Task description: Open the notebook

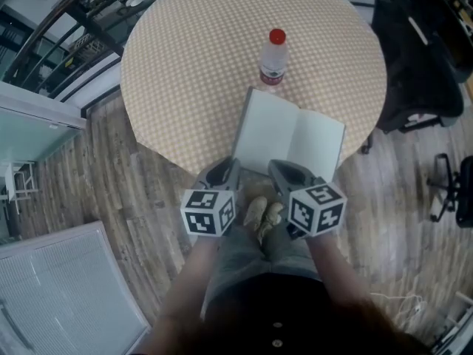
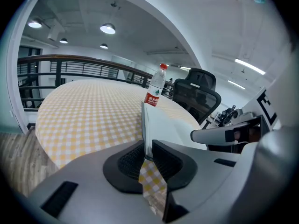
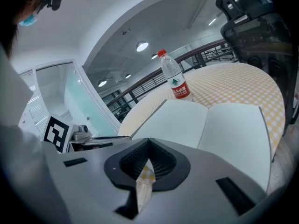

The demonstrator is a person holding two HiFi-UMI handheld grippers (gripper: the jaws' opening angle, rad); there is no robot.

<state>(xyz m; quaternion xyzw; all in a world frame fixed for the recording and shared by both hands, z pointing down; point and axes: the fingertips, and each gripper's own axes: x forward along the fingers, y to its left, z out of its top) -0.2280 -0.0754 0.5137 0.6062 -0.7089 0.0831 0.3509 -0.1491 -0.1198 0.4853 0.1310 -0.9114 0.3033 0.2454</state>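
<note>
Basically, the notebook (image 1: 292, 135) is laid open near the desk (image 1: 185, 65) edge. Its leaf, likely light and floppy, is best taken by the outer edge, where it's pinched by the left fingers (image 2: 128, 160). The right fingers (image 3: 135, 160) are closed on nothing.

notebook (image 1: 292, 135) | we see it lying open, blank white pages facing up | on checked table (image 1: 192, 50), at its near edge

Notebook (image 1: 292, 135) near-left corner hidden under left hand-held gripper (image 1: 228, 168), bottle (image 1: 273, 56) label print unreadable
</note>
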